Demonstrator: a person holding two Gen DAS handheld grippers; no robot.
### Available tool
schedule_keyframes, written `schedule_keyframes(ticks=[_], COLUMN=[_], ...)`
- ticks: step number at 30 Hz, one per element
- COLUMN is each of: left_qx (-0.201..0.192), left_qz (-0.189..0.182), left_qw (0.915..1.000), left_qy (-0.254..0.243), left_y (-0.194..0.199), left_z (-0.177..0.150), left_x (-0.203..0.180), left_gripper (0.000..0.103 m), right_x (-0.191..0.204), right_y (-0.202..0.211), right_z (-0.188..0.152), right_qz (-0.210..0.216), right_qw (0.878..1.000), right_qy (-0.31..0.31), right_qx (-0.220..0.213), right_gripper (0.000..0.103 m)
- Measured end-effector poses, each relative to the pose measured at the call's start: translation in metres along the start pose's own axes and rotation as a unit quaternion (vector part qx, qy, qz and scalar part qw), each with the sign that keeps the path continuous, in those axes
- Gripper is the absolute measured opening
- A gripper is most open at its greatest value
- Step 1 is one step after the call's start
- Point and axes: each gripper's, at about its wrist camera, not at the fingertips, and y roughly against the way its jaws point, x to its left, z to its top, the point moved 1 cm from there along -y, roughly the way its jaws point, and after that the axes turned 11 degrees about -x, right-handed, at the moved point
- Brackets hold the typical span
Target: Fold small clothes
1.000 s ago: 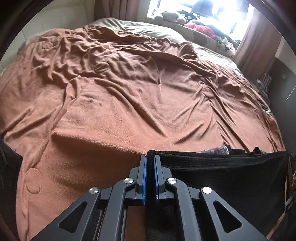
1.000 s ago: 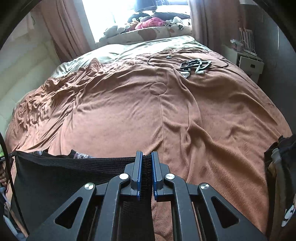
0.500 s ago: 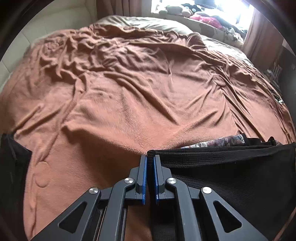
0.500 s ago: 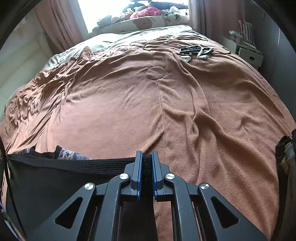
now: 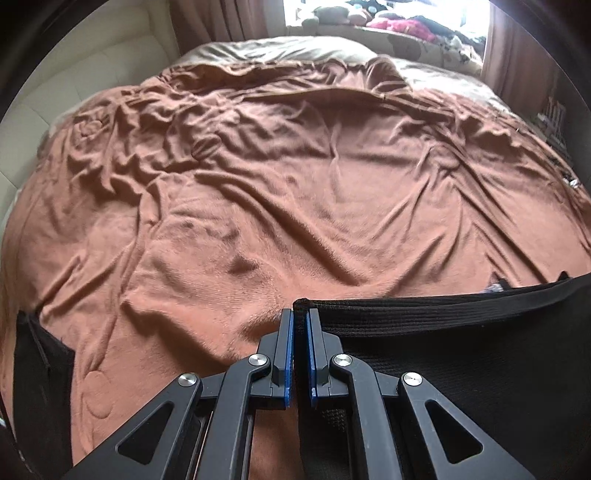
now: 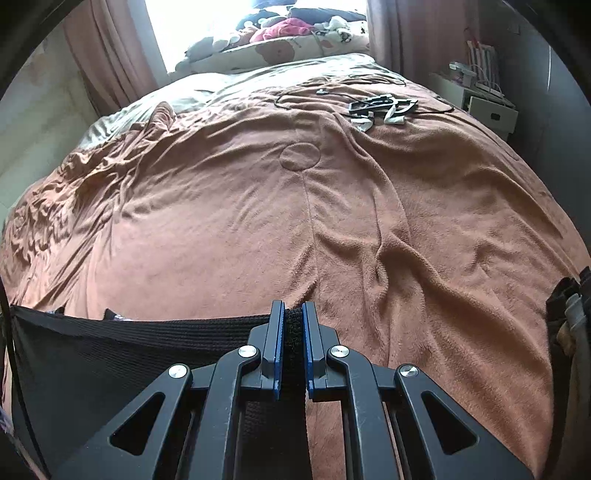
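Rust-brown fleece blanket point(image 5: 295, 206) covers the whole bed, wrinkled heavily toward its far left side and smoother near me; a stitched circle shows in the pile in the right wrist view. Beyond it lies a pale sheet point(image 5: 295, 51), then a bright window ledge crowded with soft toys point(image 6: 280, 29), with brown curtains point(image 6: 110, 62) hanging on either side. A white bedside cabinet point(image 6: 487, 107) stands at the right of the bed.

Stretched between my two hands at the near edge of the bed is the black garment point(image 5: 461, 354), its ribbed waistband point(image 5: 424, 312) drawn nearly taut and held just above the blanket, with the body of the cloth hanging below. My left tool point(image 5: 300, 332) is pressed together on the waistband's left corner, black cloth pinched between its blue pads. My right tool point(image 6: 293, 332) is likewise pressed together on the waistband's right corner, the knit showing between its pads.

A bit of patterned cloth point(image 6: 118, 316) peeks up behind the waistband. Farther off, on the right side of the blanket, lie a tangle of thin cable point(image 6: 332, 92) and some small grey and white gadgets point(image 6: 380, 107). More dark clothes point(image 6: 569, 317) sit at the right edge of the right wrist view.
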Motion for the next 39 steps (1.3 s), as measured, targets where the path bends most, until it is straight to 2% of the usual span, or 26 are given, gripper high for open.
schedule_keyframes(ticks=[5, 15, 19, 21, 22, 23, 24, 25, 26, 29, 33, 39], left_qx=[0.02, 0.025, 0.043, 0.043, 0.039, 0.036, 0.034, 0.031, 0.025, 0.023, 0.014, -0.004], left_qz=[0.008, 0.013, -0.004, -0.004, -0.007, -0.009, -0.008, -0.006, -0.007, -0.011, -0.017, -0.027], left_qw=[0.9998, 0.9995, 0.9991, 0.9991, 0.9992, 0.9993, 0.9994, 0.9995, 0.9996, 0.9992, 0.9986, 0.9978], left_qy=[-0.006, -0.016, 0.001, 0.006, 0.009, 0.01, 0.009, 0.01, 0.013, 0.031, 0.048, 0.061], left_y=[-0.025, -0.048, -0.052, -0.047, -0.042, -0.037, -0.032, -0.028, -0.02, -0.002, 0.024, 0.07], left_z=[-0.007, -0.006, -0.004, -0.003, -0.002, -0.003, -0.004, -0.004, -0.006, -0.009, -0.015, -0.026], left_x=[0.0, -0.004, -0.004, -0.002, -0.001, 0.001, 0.002, 0.003, 0.005, 0.014, 0.024, 0.032], left_gripper=[0.007, 0.007, 0.007, 0.016, 0.02, 0.033, 0.047, 0.053, 0.058, 0.062, 0.075, 0.081], right_x=[0.005, 0.011, 0.012, 0.013, 0.012, 0.012, 0.011, 0.011, 0.012, 0.012, 0.009, -0.006], right_y=[-0.019, -0.045, -0.045, -0.04, -0.038, -0.032, -0.026, -0.018, -0.01, 0.01, 0.039, 0.088], right_z=[0.002, 0.003, 0.005, 0.006, 0.007, 0.007, 0.007, 0.007, 0.007, 0.005, -0.001, -0.011], right_qz=[-0.007, -0.04, -0.046, -0.051, -0.047, -0.041, -0.04, -0.039, -0.036, -0.018, -0.002, 0.015], right_qw=[1.0, 0.998, 0.998, 0.998, 0.998, 0.998, 0.999, 0.999, 0.999, 1.0, 1.0, 1.0], right_qy=[0.011, 0.021, 0.02, 0.021, 0.019, 0.017, 0.017, 0.019, 0.021, 0.015, 0.014, -0.004], right_qx=[0.014, 0.038, 0.039, 0.04, 0.041, 0.039, 0.033, 0.022, 0.015, 0.017, 0.017, 0.015], right_gripper=[0.006, 0.006, 0.007, 0.012, 0.025, 0.037, 0.067, 0.079, 0.079, 0.079, 0.079, 0.079])
